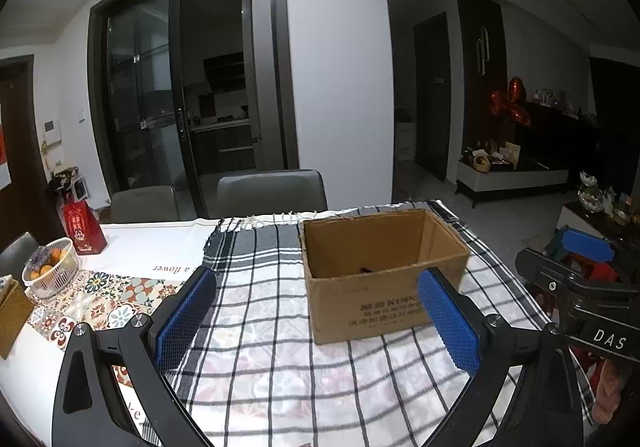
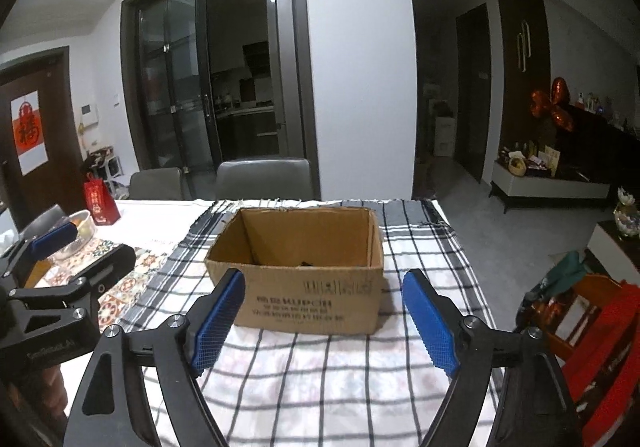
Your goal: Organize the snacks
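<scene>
Far left of the table [image 1: 132, 243]: a white wire basket [image 1: 52, 267] of fruit, partly cut by the frame edge, with the corner of a tan container below it that is too cropped to identify. Behind the basket stands a red gift bag [image 1: 84, 227]. A patterned runner [image 1: 108, 295] lies under the basket, its printed lettering only partly readable.

Left gripper [image 1: 316, 323]: jaws spread wide, nothing between the blue pads, held above the checked cloth [image 1: 260, 347].

Centre: an open cardboard box [image 2: 312, 283] sits on the cloth, toward the table's far edge. Its interior is mostly in shadow; a small dark shape shows at the bottom near the front wall, too dim to name. No snacks can be made out. Print on the box front is blurred.

Right gripper [image 2: 326, 315]: jaws apart and empty, framing the box from in front without touching it.

Two grey chairs [image 2: 264, 179] stand behind the table, their seats hidden. Right of the table, a red item [image 2: 600, 347] on a wooden frame, blurred and cut off.
</scene>
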The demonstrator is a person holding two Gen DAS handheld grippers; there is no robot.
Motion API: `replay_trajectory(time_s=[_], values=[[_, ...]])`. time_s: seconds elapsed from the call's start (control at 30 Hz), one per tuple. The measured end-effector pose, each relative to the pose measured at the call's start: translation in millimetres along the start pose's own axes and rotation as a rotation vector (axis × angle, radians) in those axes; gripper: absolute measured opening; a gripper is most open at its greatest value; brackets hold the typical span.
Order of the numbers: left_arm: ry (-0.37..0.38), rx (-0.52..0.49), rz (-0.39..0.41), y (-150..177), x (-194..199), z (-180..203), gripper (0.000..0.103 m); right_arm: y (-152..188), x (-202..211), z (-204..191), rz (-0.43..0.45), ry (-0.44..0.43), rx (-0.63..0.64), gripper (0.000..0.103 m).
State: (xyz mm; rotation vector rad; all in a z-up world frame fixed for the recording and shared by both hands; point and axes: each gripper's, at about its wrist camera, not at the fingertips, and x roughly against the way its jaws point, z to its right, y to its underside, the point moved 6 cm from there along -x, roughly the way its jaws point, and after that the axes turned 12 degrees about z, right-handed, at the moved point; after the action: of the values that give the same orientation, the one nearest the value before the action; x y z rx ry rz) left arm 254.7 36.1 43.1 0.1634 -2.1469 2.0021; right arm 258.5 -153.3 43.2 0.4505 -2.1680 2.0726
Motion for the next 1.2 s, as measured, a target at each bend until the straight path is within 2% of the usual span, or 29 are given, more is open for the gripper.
replay_trajectory(time_s=[0.63, 1.2], values=[[0.014, -0.007, 0.035, 11, 73, 10, 0.103, 15, 73, 3, 0.016, 0.023, -0.019, 0.085], [0.018, 0.003, 0.048, 13, 103, 10, 0.103, 13, 106, -8, 0.043, 0.0, 0.006, 0.085]])
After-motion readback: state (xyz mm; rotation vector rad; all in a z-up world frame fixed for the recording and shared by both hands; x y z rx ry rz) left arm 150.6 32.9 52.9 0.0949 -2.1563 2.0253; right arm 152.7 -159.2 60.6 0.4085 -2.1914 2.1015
